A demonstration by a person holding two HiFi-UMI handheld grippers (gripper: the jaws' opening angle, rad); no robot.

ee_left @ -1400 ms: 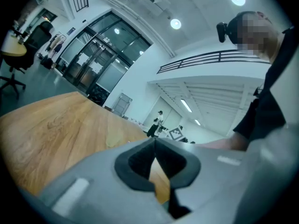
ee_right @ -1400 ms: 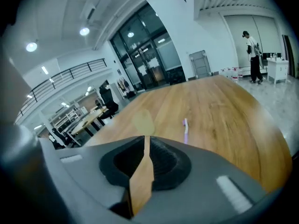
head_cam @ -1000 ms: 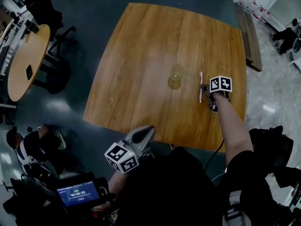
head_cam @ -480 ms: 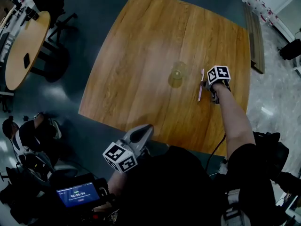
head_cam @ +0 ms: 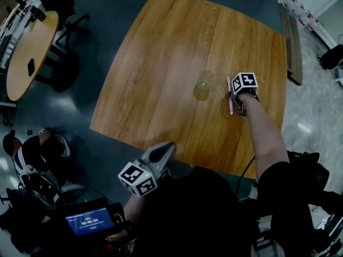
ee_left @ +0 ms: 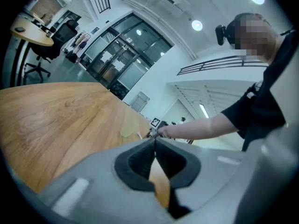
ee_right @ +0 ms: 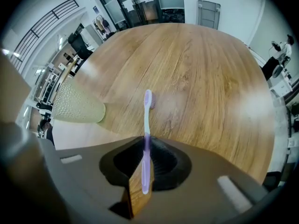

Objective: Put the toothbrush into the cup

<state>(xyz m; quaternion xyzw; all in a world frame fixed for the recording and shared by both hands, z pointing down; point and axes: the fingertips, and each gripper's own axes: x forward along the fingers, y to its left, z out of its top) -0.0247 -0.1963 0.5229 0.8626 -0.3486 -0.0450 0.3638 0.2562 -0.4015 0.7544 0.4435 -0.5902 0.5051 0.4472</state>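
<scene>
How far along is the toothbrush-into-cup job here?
Done: the right tool is shut on the toothbrush handle. In hand: the brush is held beside the cup, not in it. Left: carry it over the cup and release. The left tool is shut and empty.

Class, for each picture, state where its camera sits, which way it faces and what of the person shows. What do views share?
Head view: on the head, looking down at the table; left gripper, right gripper and right arm show.
Left gripper view: on the left gripper, looking across the table at that arm; its shut fingers show.
Right gripper view: on the right gripper, looking along the toothbrush its fingers clamp.
Shared: all show the cup.
</scene>
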